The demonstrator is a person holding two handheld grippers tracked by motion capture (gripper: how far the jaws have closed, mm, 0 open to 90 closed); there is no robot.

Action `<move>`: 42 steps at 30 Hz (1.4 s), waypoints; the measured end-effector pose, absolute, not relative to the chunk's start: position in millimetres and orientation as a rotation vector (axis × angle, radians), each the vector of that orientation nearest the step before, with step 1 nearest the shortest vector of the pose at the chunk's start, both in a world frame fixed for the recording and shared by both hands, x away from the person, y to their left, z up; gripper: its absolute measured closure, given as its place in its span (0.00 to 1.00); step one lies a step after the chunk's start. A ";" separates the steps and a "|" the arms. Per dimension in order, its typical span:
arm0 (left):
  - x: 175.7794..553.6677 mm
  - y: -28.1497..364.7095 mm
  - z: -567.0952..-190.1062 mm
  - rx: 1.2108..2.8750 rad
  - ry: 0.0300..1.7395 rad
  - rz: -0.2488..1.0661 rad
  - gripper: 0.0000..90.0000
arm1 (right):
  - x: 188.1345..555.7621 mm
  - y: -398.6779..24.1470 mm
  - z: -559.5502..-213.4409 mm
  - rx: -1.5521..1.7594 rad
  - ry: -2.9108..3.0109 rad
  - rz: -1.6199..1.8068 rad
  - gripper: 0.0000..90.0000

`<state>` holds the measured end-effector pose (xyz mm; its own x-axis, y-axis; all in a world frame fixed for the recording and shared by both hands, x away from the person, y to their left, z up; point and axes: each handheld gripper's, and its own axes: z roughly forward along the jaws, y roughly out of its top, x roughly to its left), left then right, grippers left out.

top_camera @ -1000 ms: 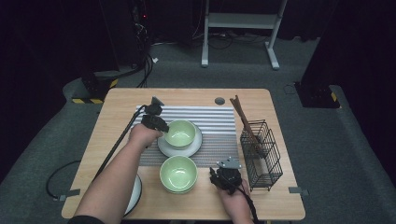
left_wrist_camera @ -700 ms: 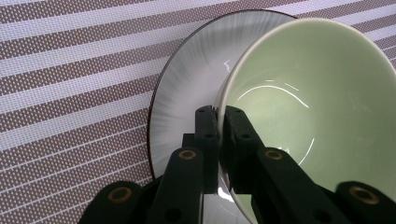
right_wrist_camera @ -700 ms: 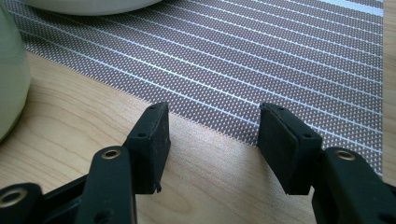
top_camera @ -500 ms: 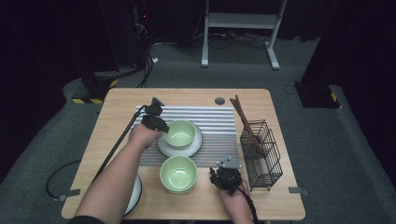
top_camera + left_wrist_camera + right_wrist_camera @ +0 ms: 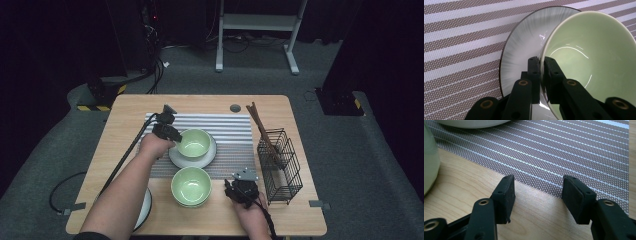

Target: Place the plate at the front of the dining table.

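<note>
A green bowl [image 5: 194, 143] sits on a white plate [image 5: 181, 159] on the striped mat [image 5: 230, 126]. My left gripper [image 5: 173, 139] is shut on that bowl's left rim; in the left gripper view the rim [image 5: 542, 62] is pinched between the two black jaws, above the plate [image 5: 524, 47]. A second green bowl [image 5: 190, 186] stands on the wood in front of the mat. My right gripper [image 5: 239, 192] rests to the right of it, open and empty; in the right gripper view its jaws hover over the table near the mat's edge [image 5: 541, 187], with that bowl [image 5: 429, 160] at the left.
A black wire basket [image 5: 281, 167] stands at the table's right, with brown chopsticks [image 5: 260, 125] leaning out of it. Another white plate [image 5: 144, 210] lies at the front left, partly under my left forearm. A small round cap [image 5: 235, 108] sits at the table's back edge.
</note>
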<state>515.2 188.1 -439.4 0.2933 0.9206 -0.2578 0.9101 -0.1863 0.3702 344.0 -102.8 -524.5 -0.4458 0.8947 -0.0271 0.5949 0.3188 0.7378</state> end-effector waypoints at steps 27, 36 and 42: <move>486.8 195.1 -414.9 2.157 1.480 0.210 0.51 | 344.2 -102.6 -524.5 1.313 2.157 0.927 0.48; 467.6 201.4 -409.1 2.160 1.440 0.303 0.44 | 344.0 -102.3 -524.4 1.318 2.156 0.925 0.48; 456.1 207.4 -410.5 2.148 1.430 0.298 0.44 | 344.0 -102.4 -524.4 1.315 2.158 0.923 0.48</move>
